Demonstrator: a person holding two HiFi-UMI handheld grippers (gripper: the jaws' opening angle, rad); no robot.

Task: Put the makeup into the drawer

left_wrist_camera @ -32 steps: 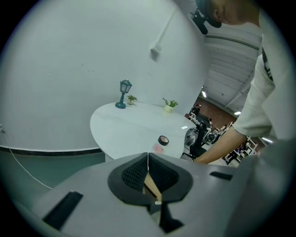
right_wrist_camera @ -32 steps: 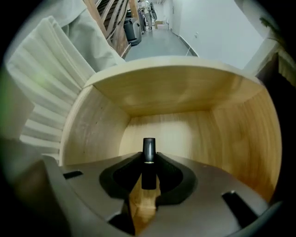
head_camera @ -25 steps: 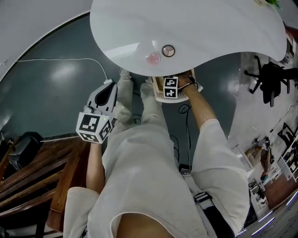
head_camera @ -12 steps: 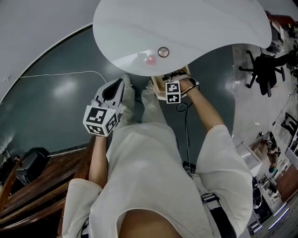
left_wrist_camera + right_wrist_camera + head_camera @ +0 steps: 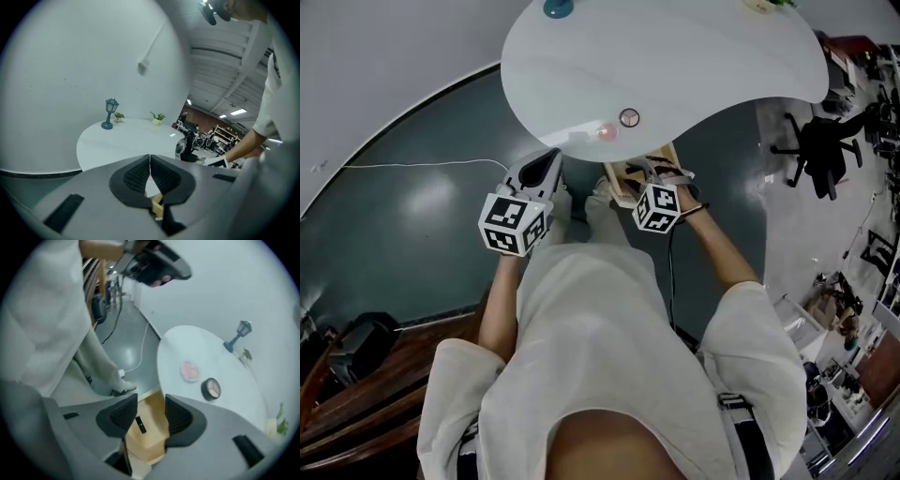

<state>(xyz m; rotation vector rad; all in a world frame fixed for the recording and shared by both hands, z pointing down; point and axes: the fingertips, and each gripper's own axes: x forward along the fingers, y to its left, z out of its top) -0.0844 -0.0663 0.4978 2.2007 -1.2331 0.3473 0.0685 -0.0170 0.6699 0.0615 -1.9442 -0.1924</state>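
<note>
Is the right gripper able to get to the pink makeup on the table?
Probably yes: the right gripper is open above the drawer, and the pink makeup lies close by with nothing between them.

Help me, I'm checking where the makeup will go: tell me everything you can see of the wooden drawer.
The drawer is an open-topped box of pale, plain wood. It stands pulled out from under the near edge of the white table, over the dark floor. In the right gripper view it shows through the gap of the open right tongs, which hang above it. A small dark oblong shows on the wood; I cannot tell what it is.
</note>
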